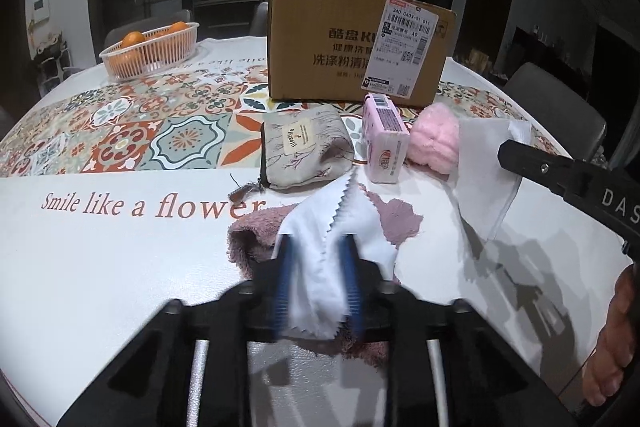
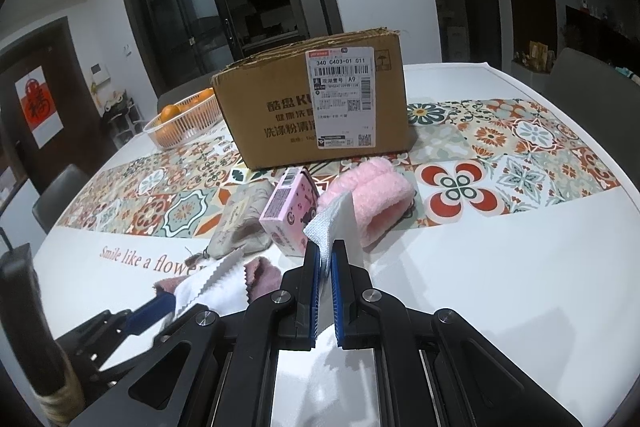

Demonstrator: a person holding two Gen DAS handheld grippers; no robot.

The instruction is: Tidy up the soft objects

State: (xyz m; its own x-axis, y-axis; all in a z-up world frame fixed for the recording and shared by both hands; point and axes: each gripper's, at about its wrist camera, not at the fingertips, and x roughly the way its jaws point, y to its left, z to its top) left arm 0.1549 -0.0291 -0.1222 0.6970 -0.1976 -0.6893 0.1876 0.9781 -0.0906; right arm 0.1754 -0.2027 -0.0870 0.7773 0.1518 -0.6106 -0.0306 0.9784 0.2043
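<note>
My left gripper (image 1: 316, 241) is shut on a white cloth (image 1: 320, 223) with a zigzag edge; the cloth bunches between the blue pads and drapes over a mauve towel (image 1: 248, 235) lying on the table. My right gripper (image 2: 325, 247) is shut on the corner of a thin white fabric sheet (image 2: 332, 223), which hangs from it at the right of the left wrist view (image 1: 484, 167). Beyond lie a beige zip pouch (image 1: 304, 151), a pink packet (image 1: 386, 139) and a pink fluffy item (image 1: 434, 143), all on the table.
A cardboard box (image 1: 352, 47) stands behind the soft things. A white basket of oranges (image 1: 150, 47) sits at the far left. The tablecloth (image 1: 120, 267) is white with a patterned band. Grey chairs (image 1: 560, 95) ring the table. A hand (image 1: 616, 339) shows at the right edge.
</note>
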